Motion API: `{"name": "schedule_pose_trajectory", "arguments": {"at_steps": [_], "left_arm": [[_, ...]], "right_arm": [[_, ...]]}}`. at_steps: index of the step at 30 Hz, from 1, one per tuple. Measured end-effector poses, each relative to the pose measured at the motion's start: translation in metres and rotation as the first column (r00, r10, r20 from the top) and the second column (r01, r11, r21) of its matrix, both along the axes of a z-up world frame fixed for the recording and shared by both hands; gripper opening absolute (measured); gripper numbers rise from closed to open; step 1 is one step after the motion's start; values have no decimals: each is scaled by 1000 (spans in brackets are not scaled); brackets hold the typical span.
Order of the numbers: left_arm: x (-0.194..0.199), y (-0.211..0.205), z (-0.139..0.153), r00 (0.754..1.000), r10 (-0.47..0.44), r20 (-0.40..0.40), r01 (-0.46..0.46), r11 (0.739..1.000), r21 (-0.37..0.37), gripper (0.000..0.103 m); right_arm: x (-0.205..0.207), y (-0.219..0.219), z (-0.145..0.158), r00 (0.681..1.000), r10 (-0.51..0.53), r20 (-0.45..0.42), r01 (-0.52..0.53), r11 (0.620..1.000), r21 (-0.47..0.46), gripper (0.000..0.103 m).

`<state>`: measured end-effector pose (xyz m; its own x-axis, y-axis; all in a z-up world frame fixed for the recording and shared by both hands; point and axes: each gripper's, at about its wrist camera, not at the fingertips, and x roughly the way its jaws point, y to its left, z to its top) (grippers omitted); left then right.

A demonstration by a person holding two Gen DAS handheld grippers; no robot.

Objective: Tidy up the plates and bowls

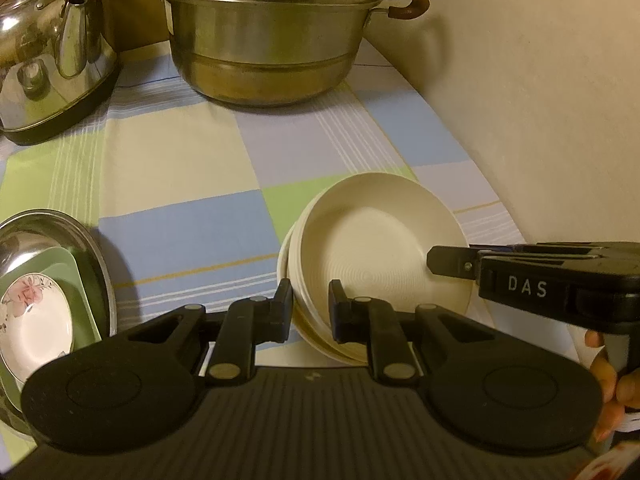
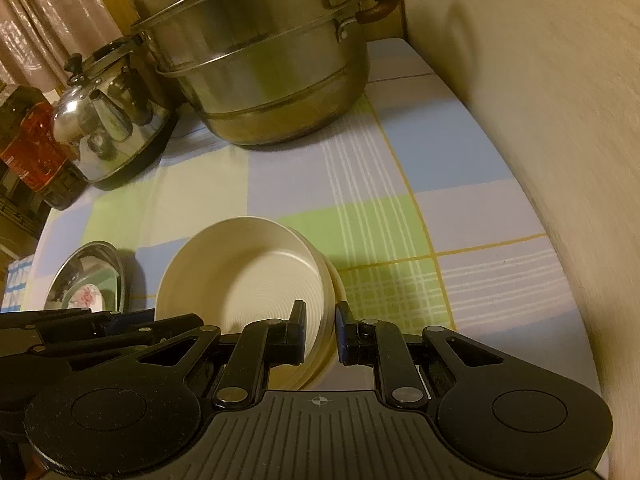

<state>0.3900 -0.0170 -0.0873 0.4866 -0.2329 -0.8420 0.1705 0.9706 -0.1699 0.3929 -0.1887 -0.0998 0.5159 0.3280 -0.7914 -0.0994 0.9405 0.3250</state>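
A checked cloth (image 1: 192, 184) of pale blue, green, cream and lilac squares covers the desk, which runs back to a wooden panel at the far end and meets a plain cream wall (image 1: 540, 112) along its right side. In the right wrist view, a pinkish curtain (image 2: 44, 24) hangs at the far left.

At the left edge of that same view stands a dark bottle with a red label (image 2: 30, 148). Next to it, far left on the desk, sits a shiny steel kettle (image 1: 52, 60) on a black base. Nearer, at the left edge, a steel basin (image 1: 86, 256) holds a pale green dish and a white plate with a pink flower (image 1: 28, 308). Far centre, a large two-tier steel steamer pot (image 1: 272, 40) with brown handles fills the back of the desk, just beside the kettle.

The stack of cream bowls (image 1: 372, 248) is at near centre-right, close to the wall and tilted, with bare cloth between it and the pot. The left gripper (image 1: 310, 312) has its jaws drawn narrow on the stack's near left rim, one finger inside the top bowl and one outside. The right gripper (image 2: 320, 330) clamps the right rim the same way, jaws narrow, its black body reaching in from the right in the left wrist view. A hand (image 1: 612, 384) shows under that gripper at the right edge.
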Motion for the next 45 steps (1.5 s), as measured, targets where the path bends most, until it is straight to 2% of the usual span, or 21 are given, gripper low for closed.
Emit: {"name": "schedule_pose_trajectory", "arguments": {"at_steps": [20,21,24,35,40,45], "left_arm": [[-2,0,2,1000,18,8,-18,1000,-7,18],[-2,0,3,1000,20,11,-20,1000,-7,18],[-6,1,8,999,27,25,-27,1000,-7,18],[-30,2,34,994,69,79,-68,997,-23,24],[-54,2,48,990,92,108,-90,996,-22,25],[-86,3,62,982,122,142,-121,993,-12,31]], "right_arm": [[-4,-4,3,999,-17,32,16,1000,4,17],[-5,-5,4,999,-19,38,19,1000,3,21],[-8,-8,6,998,-27,53,26,1000,13,41],[-28,-18,19,994,-31,104,26,998,50,49],[-48,-27,27,992,-30,126,19,996,84,56],[-78,-34,39,986,-28,162,11,995,103,59]]}}
